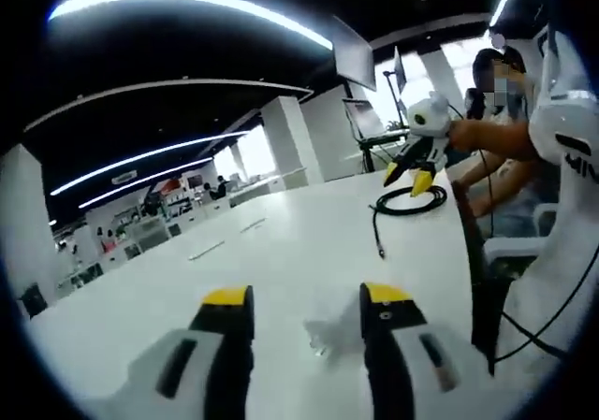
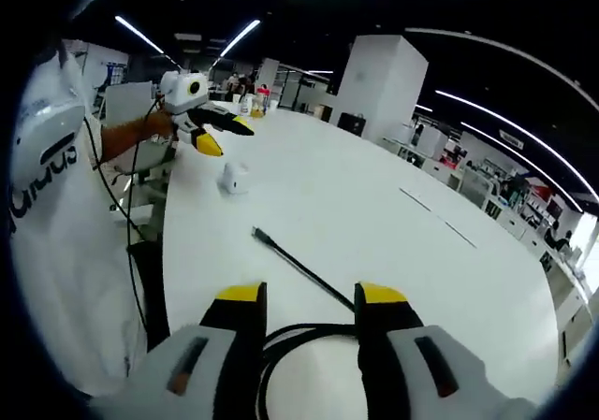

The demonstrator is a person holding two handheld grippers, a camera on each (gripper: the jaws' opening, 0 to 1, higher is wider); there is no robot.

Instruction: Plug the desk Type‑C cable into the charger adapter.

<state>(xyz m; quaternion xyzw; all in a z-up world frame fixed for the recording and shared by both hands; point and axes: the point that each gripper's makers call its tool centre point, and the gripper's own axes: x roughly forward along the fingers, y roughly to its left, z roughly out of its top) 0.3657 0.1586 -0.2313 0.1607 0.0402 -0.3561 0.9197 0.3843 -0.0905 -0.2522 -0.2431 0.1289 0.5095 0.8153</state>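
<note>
Your left tool hangs low over the white tabletop, its yellow-tipped jaws well apart and holding nothing; the small white block-shaped charger adapter sits on the surface between them, so you look lined up to close on it. Your right tool is likewise spread open and empty, poised over the coiled part of the thin black Type-C cable. The loop lies under and between its jaws while the free end runs out ahead, the plug tip resting flat on the tabletop, well apart from the adapter. That split makes sense: one tool for each half of the joint.

The right gripper view gives you the straight cable run and its plug end clearly, plus the adapter standing near your left tool. The left gripper view shows instead the whole coil beneath your right tool, and a seated person behind the tabletop edge.
</note>
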